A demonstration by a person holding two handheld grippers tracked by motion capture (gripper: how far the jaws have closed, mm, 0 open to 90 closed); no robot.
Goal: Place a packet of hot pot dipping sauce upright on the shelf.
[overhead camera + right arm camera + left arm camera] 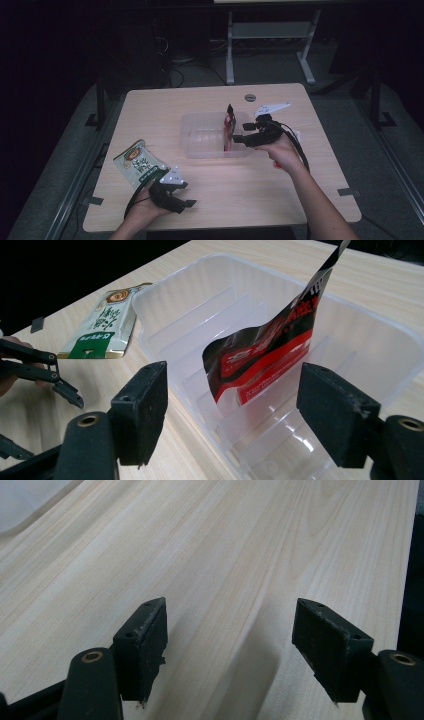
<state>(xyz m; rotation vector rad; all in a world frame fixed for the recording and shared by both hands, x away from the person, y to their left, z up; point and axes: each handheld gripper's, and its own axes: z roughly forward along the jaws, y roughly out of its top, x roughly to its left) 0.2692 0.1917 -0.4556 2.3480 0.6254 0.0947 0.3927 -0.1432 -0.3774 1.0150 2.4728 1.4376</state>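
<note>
The high view looks forward and down from above the near edge of the table, taking in all of it. The left gripper view skims bare tabletop closely. The right gripper view sits close to the clear bin, which the high view shares mid-table.

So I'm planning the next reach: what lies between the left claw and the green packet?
Nothing: in the high view, bare table separates the left claw from the green packet just beyond it.
</note>
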